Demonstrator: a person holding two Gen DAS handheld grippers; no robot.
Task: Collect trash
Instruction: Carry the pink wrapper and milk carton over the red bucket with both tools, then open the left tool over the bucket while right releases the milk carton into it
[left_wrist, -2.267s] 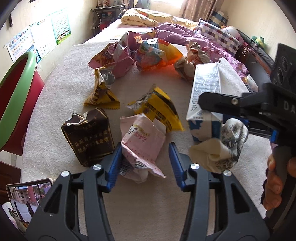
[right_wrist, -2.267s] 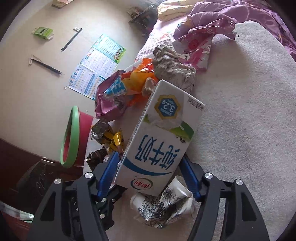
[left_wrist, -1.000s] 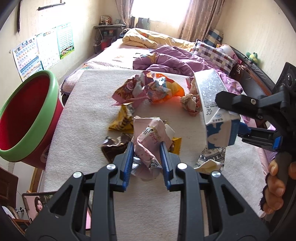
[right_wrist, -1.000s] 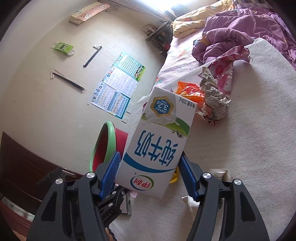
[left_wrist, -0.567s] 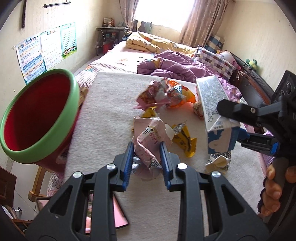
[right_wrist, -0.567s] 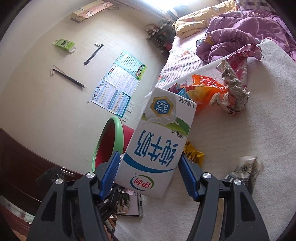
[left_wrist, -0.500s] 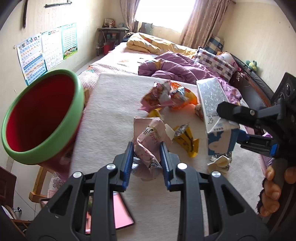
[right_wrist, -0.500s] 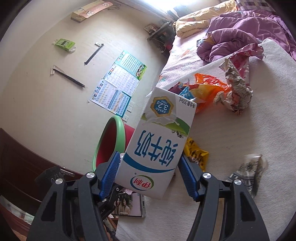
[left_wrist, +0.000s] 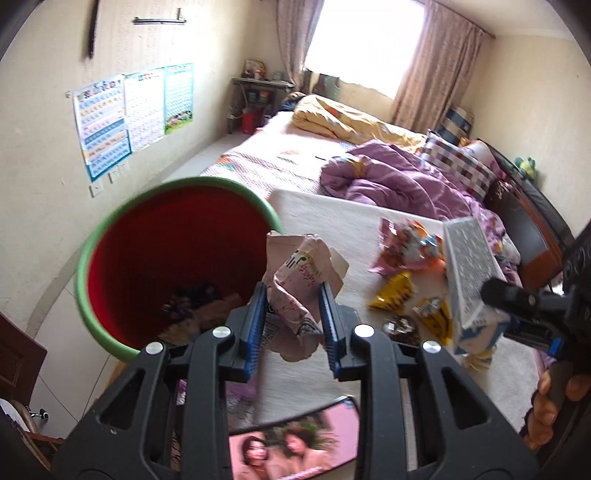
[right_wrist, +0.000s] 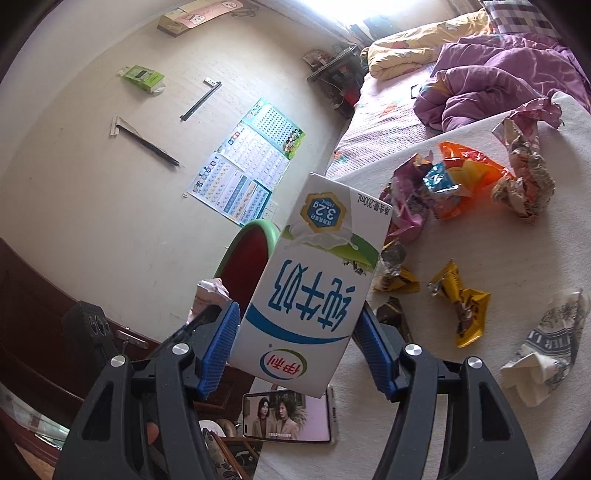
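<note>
My left gripper (left_wrist: 293, 295) is shut on a crumpled pink wrapper (left_wrist: 297, 284), held in the air just right of the rim of a red bin with a green rim (left_wrist: 177, 258); some trash lies in the bin's bottom. My right gripper (right_wrist: 295, 328) is shut on a white and blue milk carton (right_wrist: 314, 291), lifted off the bed; that carton (left_wrist: 472, 280) also shows at the right of the left wrist view. Several wrappers stay on the white cover: yellow ones (right_wrist: 461, 302), an orange bag (right_wrist: 461, 173), a crumpled paper cup (right_wrist: 546, 347).
A phone (right_wrist: 291, 417) playing a video lies at the near edge of the white cover (right_wrist: 498, 251). Purple and yellow quilts (left_wrist: 399, 181) are heaped further up the bed. A wall with posters (left_wrist: 129, 114) stands behind the bin. A dark wooden cabinet (right_wrist: 44, 332) is at lower left.
Both grippers have swung left toward the bin with their loads and risen a little. The bin now fills the left of the left wrist view, and the loose wrappers have slid right.
</note>
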